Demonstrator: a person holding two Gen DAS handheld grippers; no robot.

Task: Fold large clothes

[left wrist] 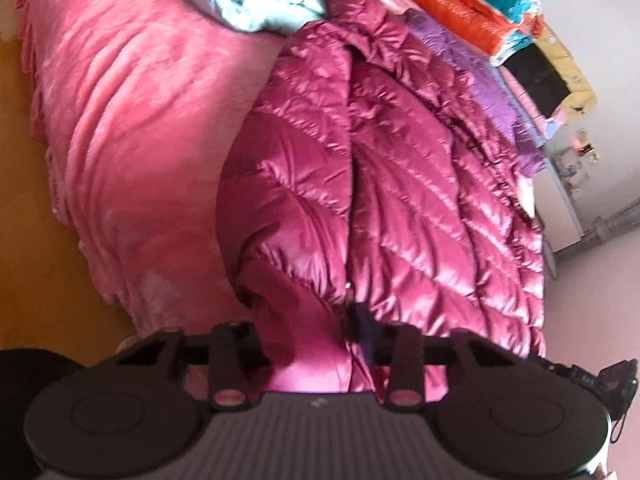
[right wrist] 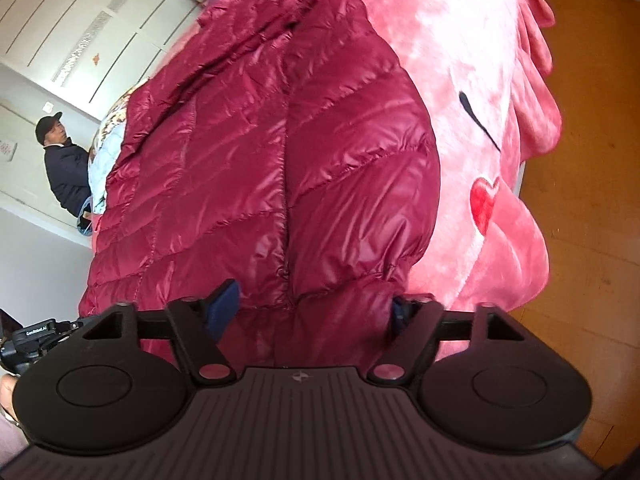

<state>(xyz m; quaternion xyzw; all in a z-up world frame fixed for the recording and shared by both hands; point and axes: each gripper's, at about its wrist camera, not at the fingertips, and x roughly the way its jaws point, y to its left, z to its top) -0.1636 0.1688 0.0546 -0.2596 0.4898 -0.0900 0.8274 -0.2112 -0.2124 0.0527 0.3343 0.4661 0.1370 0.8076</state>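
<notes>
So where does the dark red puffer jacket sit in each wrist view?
Left wrist view: the puffer jacket runs from centre to lower right, its hem between the fingers of the left hand-held gripper.
Right wrist view: the jacket fills the centre, its hem between the fingers of the right hand-held gripper.
Shared landmark: the pink plush blanket with red hearts, under the jacket.
</notes>
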